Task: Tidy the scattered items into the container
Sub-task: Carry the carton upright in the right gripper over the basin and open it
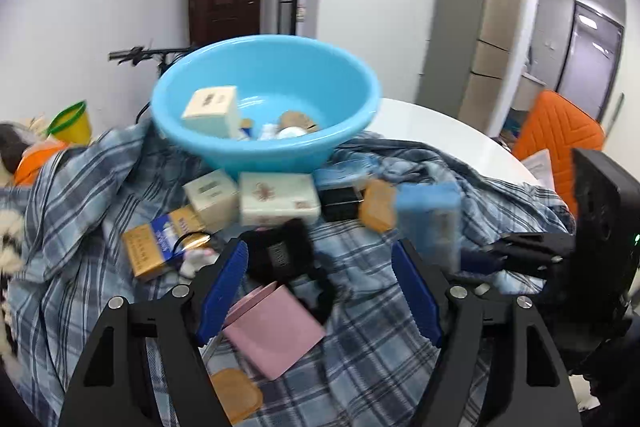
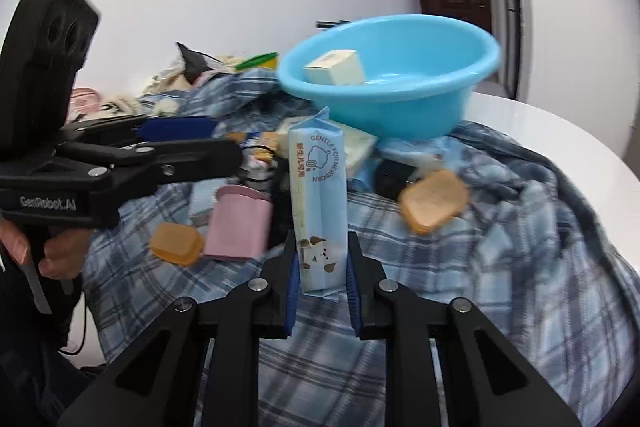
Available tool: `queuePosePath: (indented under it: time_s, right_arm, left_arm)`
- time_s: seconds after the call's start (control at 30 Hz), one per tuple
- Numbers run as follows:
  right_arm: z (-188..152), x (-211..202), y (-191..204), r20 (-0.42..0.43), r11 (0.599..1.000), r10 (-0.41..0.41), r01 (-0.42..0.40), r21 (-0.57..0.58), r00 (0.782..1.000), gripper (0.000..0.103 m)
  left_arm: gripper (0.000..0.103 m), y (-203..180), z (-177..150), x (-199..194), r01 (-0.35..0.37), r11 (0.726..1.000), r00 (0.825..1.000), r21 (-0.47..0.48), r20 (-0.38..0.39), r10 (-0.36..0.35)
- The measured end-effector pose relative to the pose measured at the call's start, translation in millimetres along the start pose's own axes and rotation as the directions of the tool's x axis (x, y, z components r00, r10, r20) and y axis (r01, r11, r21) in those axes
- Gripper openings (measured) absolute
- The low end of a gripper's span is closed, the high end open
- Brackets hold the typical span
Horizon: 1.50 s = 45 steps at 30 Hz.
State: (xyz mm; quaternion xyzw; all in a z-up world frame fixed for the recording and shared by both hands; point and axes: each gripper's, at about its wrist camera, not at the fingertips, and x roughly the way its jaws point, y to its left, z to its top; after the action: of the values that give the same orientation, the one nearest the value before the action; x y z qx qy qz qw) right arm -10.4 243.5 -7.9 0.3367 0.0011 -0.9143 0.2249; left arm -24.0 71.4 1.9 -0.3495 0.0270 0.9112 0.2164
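Note:
A light blue basin (image 1: 264, 95) stands on a plaid cloth and holds a cream box (image 1: 210, 111) and small items; it also shows in the right wrist view (image 2: 392, 75). My right gripper (image 2: 322, 267) is shut on a pale blue tissue pack (image 2: 318, 195), held upright above the cloth; the pack shows in the left wrist view (image 1: 430, 219). My left gripper (image 1: 318, 267) is open and empty above a black pouch (image 1: 280, 255) and a pink box (image 1: 272, 331). It shows from the side in the right wrist view (image 2: 216, 143).
Scattered on the plaid cloth (image 1: 360, 347): cream boxes (image 1: 278, 197), a gold and blue pack (image 1: 160, 243), amber soap cases (image 1: 376, 205) (image 2: 434, 201), a pink box (image 2: 240, 223). A yellow cup (image 1: 72, 123), an orange chair (image 1: 560, 143) and the white table edge (image 2: 560, 139) lie around.

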Motion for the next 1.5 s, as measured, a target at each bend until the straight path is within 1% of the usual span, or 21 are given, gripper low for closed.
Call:
queuePosePath:
  time_s: [0.13,0.2,0.27,0.4,0.53,0.57,0.63,0.73,0.8,0.87,0.9,0.97,1.03,1.1,1.17,1.2,1.27,1.3,1.33,1.43,1.5]
  right_arm:
    - [0,-9,-12,0.034,0.996,-0.057,0.055,0.073,0.998,0.019]
    - [2,-11,-15,0.056,0.993,-0.058,0.052,0.106,0.997,0.019]
    - [5,-13,-14,0.065,0.993,-0.067,0.06,0.105,0.996,0.019]
    - [14,-21,-8,0.075,0.995,-0.058,0.052,0.083,0.996,0.019]
    - [46,-35,-6,0.111,0.998,-0.061,0.058,0.035,0.992,0.019]
    - [58,-39,-6,0.128,0.998,-0.068,0.066,0.017,0.989,0.019]
    - [84,-44,-8,0.166,0.995,-0.094,0.097,-0.013,0.982,0.019]
    - [119,-47,-18,0.222,0.99,-0.139,0.141,0.007,0.965,0.019]
    - [131,-51,-25,0.255,0.988,-0.155,0.147,0.051,0.955,0.019]
    - [134,-52,-24,0.279,0.988,-0.156,0.152,0.036,0.948,0.019]
    - [134,-50,-22,0.284,0.987,-0.159,0.158,0.026,0.946,0.019]
    - [139,-44,-22,0.273,0.989,-0.144,0.142,0.027,0.951,0.019]
    - [149,-35,-25,0.247,0.993,-0.118,0.112,0.037,0.962,0.019]
    - [166,-19,-28,0.192,0.993,-0.119,0.116,0.027,0.974,0.019]
    - [187,4,-35,0.101,0.987,-0.159,0.159,0.009,0.982,0.019]
    - [196,15,-41,0.047,0.988,-0.154,0.154,0.004,0.987,0.019]
    - [212,34,-55,-0.046,0.99,-0.129,0.131,0.045,0.991,0.019]
    - [220,45,-64,-0.104,0.992,-0.095,0.103,0.073,0.99,0.019]
    - [225,51,-69,-0.137,0.991,-0.08,0.093,0.094,0.987,0.019]
    - [236,72,-79,-0.219,0.99,-0.093,0.113,0.083,0.971,0.019]
    - [239,86,-84,-0.266,0.988,-0.101,0.129,0.09,0.959,0.019]
  left_arm:
    - [0.077,13,-8,2,-0.04,0.998,0.999,-0.049,-0.003,0.04]
    - [0.077,17,-10,6,-0.033,0.997,0.999,-0.065,-0.023,0.031]
    - [0.077,20,-12,7,-0.026,0.997,0.999,-0.078,-0.03,0.023]
    - [0.077,20,-6,1,-0.056,0.996,0.998,-0.075,0.006,0.056]
    - [0.078,23,27,0,-0.086,0.995,0.995,-0.053,0.044,0.088]
    - [0.081,24,37,0,-0.098,0.994,0.993,-0.046,0.061,0.1]
    - [0.085,30,65,2,-0.109,0.994,0.989,-0.03,0.1,0.111]
    - [0.085,43,98,3,-0.138,0.988,0.984,-0.064,0.106,0.144]
    - [0.085,50,108,-7,-0.108,0.99,0.978,-0.092,0.166,0.123]
    - [0.085,51,111,-12,-0.125,0.988,0.968,-0.089,0.205,0.141]
    - [0.085,51,112,-12,-0.135,0.987,0.965,-0.084,0.216,0.151]
    - [0.085,52,117,-5,-0.138,0.987,0.966,-0.078,0.211,0.152]
    - [0.086,53,128,7,-0.135,0.988,0.971,-0.073,0.187,0.147]
    - [0.087,53,145,28,-0.152,0.987,0.979,-0.043,0.127,0.156]
    - [0.087,53,164,55,-0.18,0.984,0.983,0.006,0.022,0.18]
    - [0.087,54,173,72,-0.174,0.984,0.983,0.024,-0.052,0.175]
    - [0.087,60,186,96,-0.146,0.989,0.976,0.018,-0.159,0.147]
    - [0.087,66,194,108,-0.141,0.99,0.967,0.003,-0.215,0.138]
    - [0.087,72,199,117,-0.149,0.989,0.958,-0.02,-0.25,0.139]
    - [0.087,92,211,137,-0.167,0.978,0.939,-0.121,-0.323,0.12]
    - [0.087,105,212,148,-0.154,0.97,0.926,-0.187,-0.37,0.076]
